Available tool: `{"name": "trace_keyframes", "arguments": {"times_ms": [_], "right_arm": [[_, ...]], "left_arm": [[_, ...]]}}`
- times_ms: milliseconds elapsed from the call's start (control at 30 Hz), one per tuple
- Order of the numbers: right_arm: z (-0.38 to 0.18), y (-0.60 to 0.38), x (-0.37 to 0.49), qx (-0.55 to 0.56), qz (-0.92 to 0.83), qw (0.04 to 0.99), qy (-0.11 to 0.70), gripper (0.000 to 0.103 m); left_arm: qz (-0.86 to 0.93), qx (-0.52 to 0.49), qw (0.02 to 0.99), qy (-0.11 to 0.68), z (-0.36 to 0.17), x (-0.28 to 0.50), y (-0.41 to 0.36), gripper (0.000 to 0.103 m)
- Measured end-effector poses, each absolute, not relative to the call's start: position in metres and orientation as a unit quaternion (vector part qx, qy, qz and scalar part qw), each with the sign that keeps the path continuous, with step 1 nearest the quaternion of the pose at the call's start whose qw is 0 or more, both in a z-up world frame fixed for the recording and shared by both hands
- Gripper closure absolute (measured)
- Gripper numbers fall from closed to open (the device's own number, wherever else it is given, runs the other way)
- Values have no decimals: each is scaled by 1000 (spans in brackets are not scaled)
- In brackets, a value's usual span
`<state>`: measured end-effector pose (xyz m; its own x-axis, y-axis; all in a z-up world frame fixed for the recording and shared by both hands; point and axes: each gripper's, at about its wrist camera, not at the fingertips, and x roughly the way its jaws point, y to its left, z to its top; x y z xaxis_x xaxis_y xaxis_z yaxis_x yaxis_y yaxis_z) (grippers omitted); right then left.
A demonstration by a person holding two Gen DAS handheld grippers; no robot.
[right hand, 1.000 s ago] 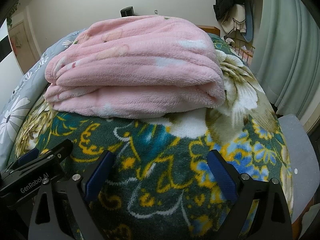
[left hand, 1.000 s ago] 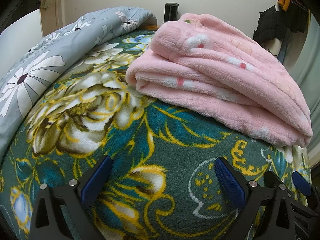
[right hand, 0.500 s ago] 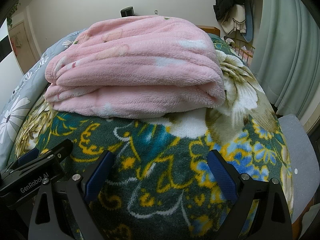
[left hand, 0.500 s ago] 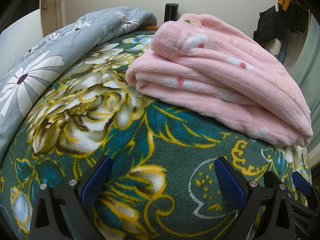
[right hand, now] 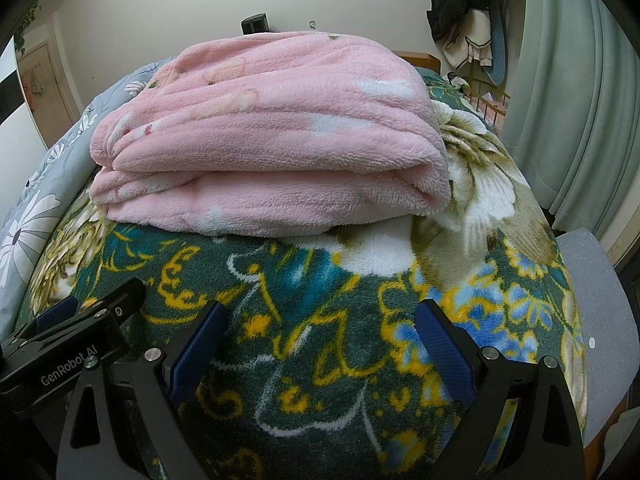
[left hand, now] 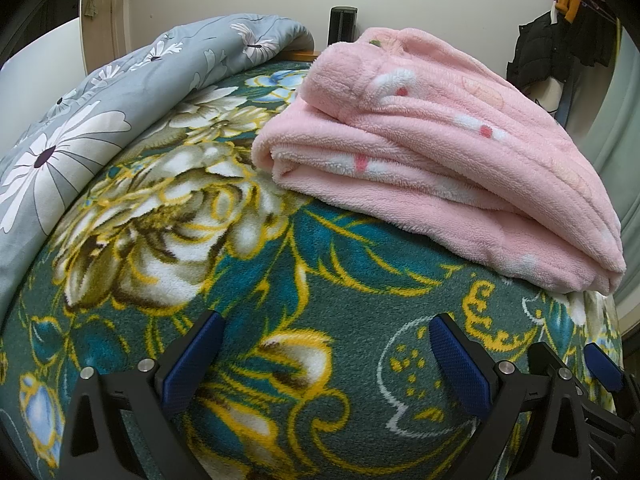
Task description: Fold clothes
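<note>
A pink fleece garment (left hand: 432,152) lies folded in a thick stack on the green flowered blanket (left hand: 280,272) that covers the bed. It fills the middle of the right wrist view as the same pink stack (right hand: 272,136) on the blanket (right hand: 320,312). My left gripper (left hand: 326,332) hovers open over the blanket, well short of the stack, with nothing between its blue pads. My right gripper (right hand: 320,320) is open too, just in front of the stack's near edge. Each gripper shows at the edge of the other's view.
A grey daisy-print quilt (left hand: 100,112) lies bunched along the left side of the bed. Dark coats (left hand: 560,44) hang at the far right by a pale green curtain (right hand: 580,92). A grey cushioned seat (right hand: 592,300) sits at the bed's right edge.
</note>
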<state>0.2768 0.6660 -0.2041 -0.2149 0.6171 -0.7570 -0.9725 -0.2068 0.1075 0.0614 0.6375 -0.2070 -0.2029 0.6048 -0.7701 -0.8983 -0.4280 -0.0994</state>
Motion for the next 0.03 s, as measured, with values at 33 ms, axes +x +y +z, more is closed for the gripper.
{"name": "trace_keyframes", "arguments": {"times_ms": [33], "right_arm": [[-204,666,277,-295,719,553,301,7]], "left_arm": [[752,-386,500,190,-207,61,638,0]]}}
